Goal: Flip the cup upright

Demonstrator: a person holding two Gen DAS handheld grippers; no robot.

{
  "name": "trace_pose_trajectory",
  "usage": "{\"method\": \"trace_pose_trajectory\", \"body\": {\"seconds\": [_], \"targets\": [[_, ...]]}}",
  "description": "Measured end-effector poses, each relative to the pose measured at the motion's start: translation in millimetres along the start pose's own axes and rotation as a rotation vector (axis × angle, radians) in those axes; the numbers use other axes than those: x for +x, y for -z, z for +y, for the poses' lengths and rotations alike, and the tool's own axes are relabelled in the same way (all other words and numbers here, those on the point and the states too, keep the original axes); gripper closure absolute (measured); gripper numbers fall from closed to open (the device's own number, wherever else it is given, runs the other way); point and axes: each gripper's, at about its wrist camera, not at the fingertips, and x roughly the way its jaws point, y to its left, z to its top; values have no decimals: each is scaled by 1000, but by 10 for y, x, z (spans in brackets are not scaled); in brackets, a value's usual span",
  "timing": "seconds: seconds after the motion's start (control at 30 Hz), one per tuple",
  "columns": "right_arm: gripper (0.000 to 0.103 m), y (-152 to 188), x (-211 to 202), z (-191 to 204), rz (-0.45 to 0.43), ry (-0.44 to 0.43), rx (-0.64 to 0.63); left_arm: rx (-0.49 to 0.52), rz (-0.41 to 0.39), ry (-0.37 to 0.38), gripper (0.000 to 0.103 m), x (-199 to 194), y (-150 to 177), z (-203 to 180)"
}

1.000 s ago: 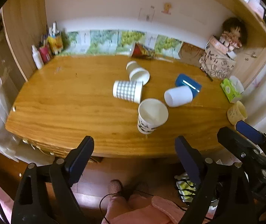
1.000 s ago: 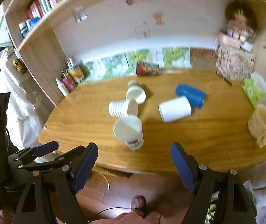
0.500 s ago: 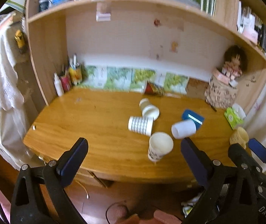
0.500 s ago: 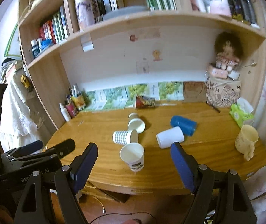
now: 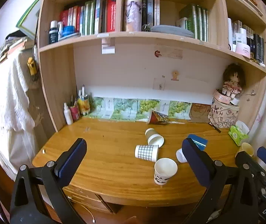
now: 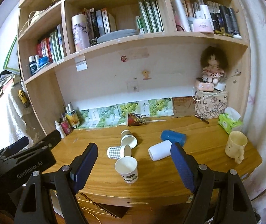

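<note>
Several cups are on the wooden desk [image 5: 105, 160]. A white paper cup [image 5: 164, 170] [image 6: 127, 169] stands upright near the front edge. A checked cup [image 5: 146, 152] [image 6: 118, 152], a brown-banded cup [image 5: 153, 137] [image 6: 128, 139], a white cup [image 6: 160, 150] and a blue cup [image 6: 174, 137] lie on their sides behind it. A red printed cup [image 6: 135, 119] lies by the wall. My left gripper [image 5: 133, 160] and right gripper [image 6: 133, 165] are open and empty, held back from the desk's front edge.
A cream mug [image 6: 235, 146] stands at the desk's right end beside a green tissue pack [image 6: 228, 122]. Bottles and a pen pot [image 5: 77, 108] fill the back left corner. A patterned bag with a doll [image 6: 211, 100] stands back right. Bookshelves hang above.
Both grippers have pulled back and tilted up from the desk, so the cups look smaller and the bookshelves have come into view. The cups have not moved.
</note>
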Motion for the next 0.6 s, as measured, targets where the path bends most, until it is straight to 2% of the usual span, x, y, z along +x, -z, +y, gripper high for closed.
{"method": "trace_pose_trajectory", "body": {"seconds": [0.07,0.2,0.27,0.33,0.6], "targets": [[16,-15,-7,26,-16,-4,-13,12,-22,-15,1,-6,-29,-3],[15,-42,20,88,-32,-19,-36,27,-57,-26,1,-18,-59,-11],[5,-51,23,105,-45,-18,-43,32,-74,-22,1,-21,-72,-8],[2,-62,18,117,-64,-14,-48,39,-88,-19,1,-18,-92,-9],[1,-104,37,102,-97,6,-41,62,-132,-3,1,-29,-118,-39]]}}
